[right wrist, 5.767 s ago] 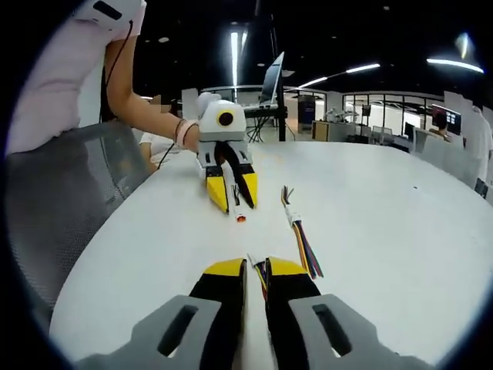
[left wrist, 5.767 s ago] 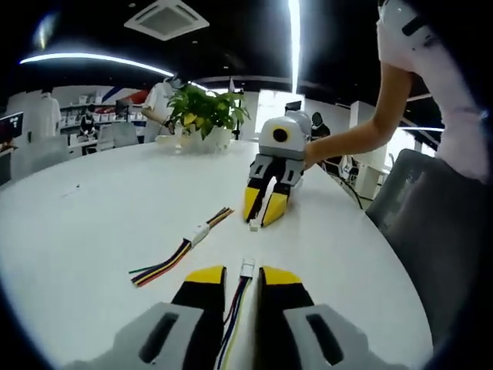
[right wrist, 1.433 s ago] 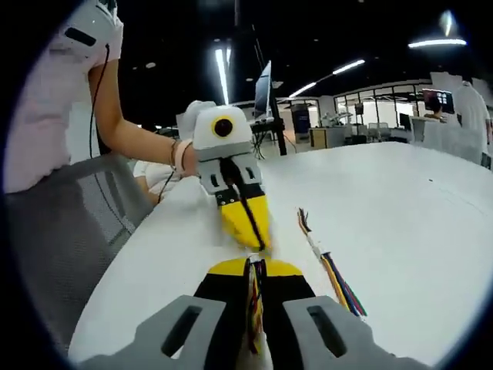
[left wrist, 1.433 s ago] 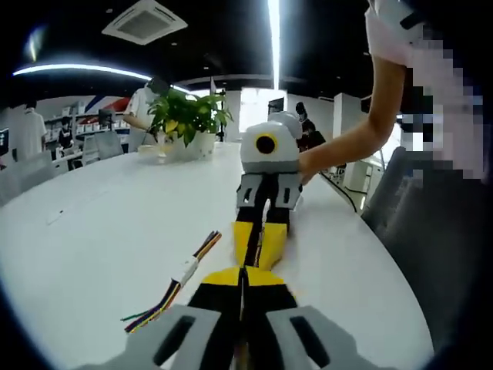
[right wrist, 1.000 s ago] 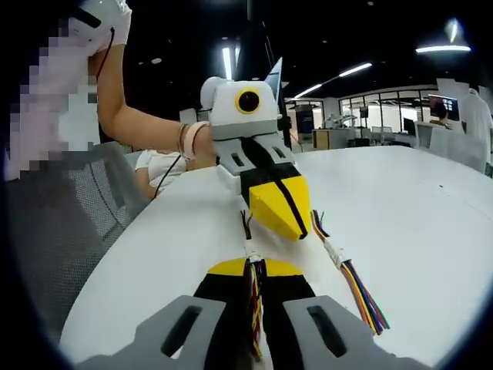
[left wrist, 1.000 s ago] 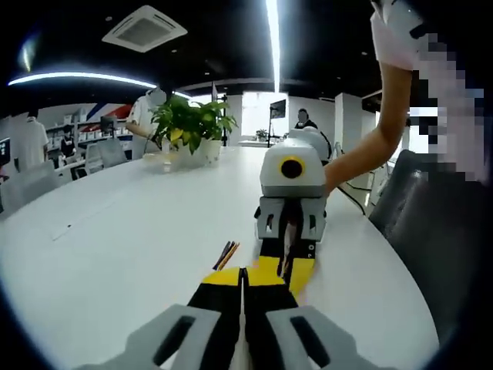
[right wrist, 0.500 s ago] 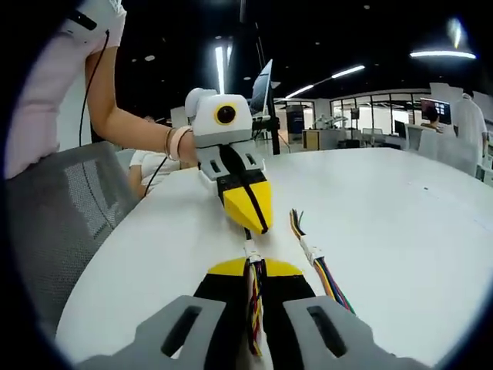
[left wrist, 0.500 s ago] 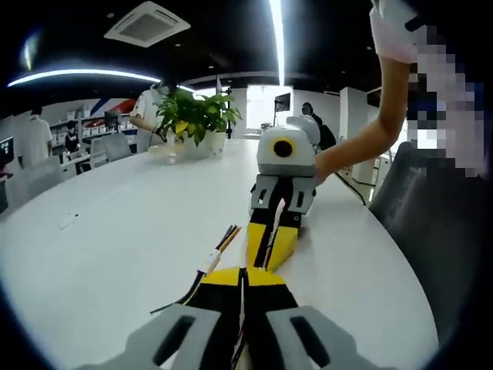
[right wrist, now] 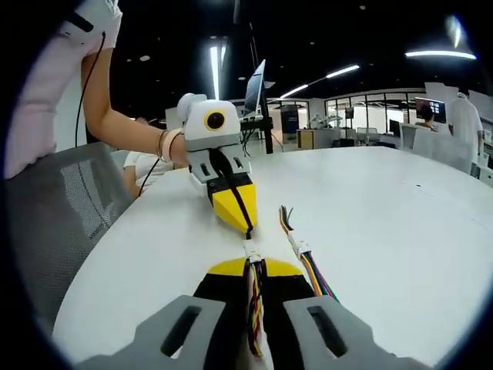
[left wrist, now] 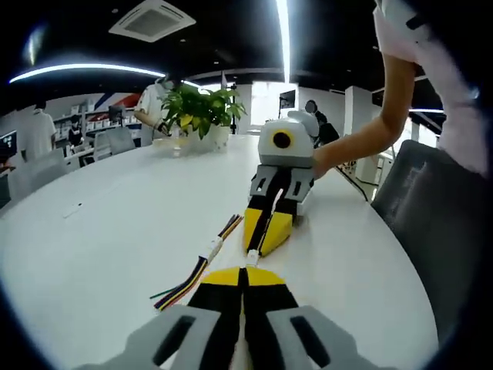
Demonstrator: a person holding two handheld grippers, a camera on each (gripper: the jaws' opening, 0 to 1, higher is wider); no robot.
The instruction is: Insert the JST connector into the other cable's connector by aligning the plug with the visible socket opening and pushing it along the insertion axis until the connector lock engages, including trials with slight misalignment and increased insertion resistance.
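Observation:
In the left gripper view my left gripper (left wrist: 243, 271) is shut on a cable, and its small white connector (left wrist: 252, 260) pokes out past the yellow tips. My right gripper (left wrist: 256, 248) faces it tip to tip, almost touching. In the right gripper view my right gripper (right wrist: 253, 266) is shut on a multicoloured cable (right wrist: 255, 301) ending in a white connector (right wrist: 250, 250). That connector meets the thin wires coming from my left gripper (right wrist: 248, 228). The two connectors sit together between the tips; I cannot tell whether they are locked.
A spare multicoloured cable (left wrist: 199, 267) with a white connector lies on the white table (left wrist: 108, 223), also beside my jaws as the spare cable (right wrist: 305, 260). A potted plant (left wrist: 202, 112) stands at the back. A grey chair (left wrist: 431, 223) and the person's arm (right wrist: 115, 123) are at the table's edge.
The two grippers have drawn slightly apart over the last half second, so the facing gripper looks smaller. The white connector now shows in the short gap between the tips.

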